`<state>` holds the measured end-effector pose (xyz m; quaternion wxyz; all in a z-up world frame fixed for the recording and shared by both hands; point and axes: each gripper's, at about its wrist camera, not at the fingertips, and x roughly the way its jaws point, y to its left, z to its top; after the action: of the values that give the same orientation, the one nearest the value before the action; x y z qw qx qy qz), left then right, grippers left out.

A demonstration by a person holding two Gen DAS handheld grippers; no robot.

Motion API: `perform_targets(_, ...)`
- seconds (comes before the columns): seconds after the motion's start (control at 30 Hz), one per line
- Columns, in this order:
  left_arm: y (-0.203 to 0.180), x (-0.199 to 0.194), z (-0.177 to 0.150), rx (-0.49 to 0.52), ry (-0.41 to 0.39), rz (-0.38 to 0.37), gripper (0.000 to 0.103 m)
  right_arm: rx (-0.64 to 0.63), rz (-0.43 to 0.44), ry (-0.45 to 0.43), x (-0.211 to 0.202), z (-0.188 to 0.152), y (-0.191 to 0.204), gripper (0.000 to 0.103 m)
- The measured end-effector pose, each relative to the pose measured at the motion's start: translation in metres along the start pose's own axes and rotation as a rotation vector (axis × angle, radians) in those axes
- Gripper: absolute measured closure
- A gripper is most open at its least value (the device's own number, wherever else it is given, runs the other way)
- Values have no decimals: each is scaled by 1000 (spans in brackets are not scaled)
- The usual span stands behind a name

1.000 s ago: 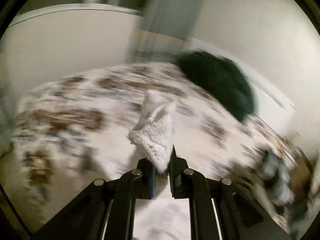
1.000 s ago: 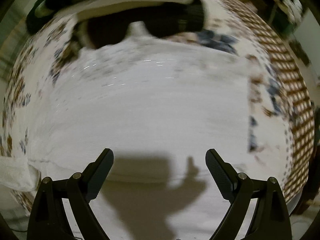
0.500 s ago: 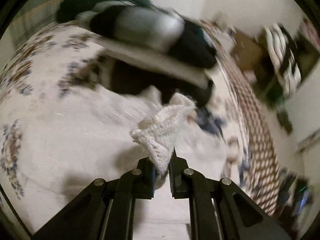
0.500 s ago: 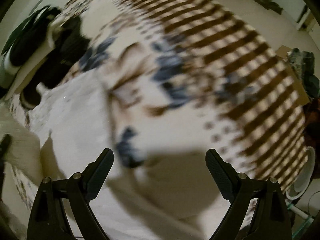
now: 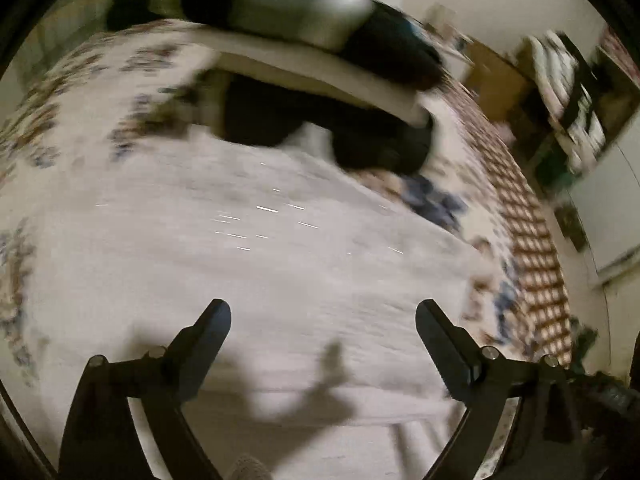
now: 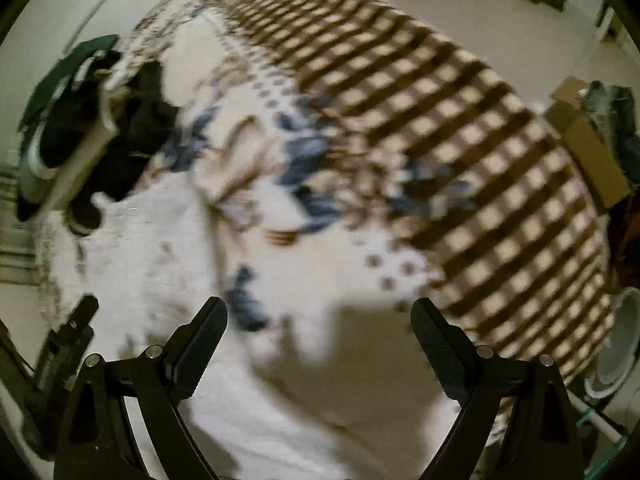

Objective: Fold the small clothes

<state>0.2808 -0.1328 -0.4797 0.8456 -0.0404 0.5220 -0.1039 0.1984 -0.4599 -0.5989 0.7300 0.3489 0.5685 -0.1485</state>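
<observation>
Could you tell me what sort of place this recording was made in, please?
Most likely a bedroom at home: the work surface looks like a bed with a floral and checked bedspread, a white garment lies on it, and dark clothes are piled at the far end.

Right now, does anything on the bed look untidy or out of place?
Yes. A stack of dark clothes at the far side of the bed sits crooked, with pieces sticking out unevenly. The white garment lies flat under the open left gripper. Blur hides finer detail.

Both wrist views look down along open tongs, close over the bed (image 5: 280,264); both share the dark clothes pile (image 6: 92,128).
</observation>
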Motion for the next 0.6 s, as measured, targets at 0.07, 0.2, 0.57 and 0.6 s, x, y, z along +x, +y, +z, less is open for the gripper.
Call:
perform_targets(0.07,35,-9,2,-51,-13,56,8,-19,60,22,3,3,20,8)
perform_targets(0.2,106,-10,0,-145,10,198,8,-56,155,72,23,7,66,8)
perform_targets(0.57,189,29,-24,-223,123,354,8,-329,-31,113,104,3,166,95)
perform_targets(0.6,193,29,-24,-221,130,349,8,-348,-57,85,100,2,169,95)
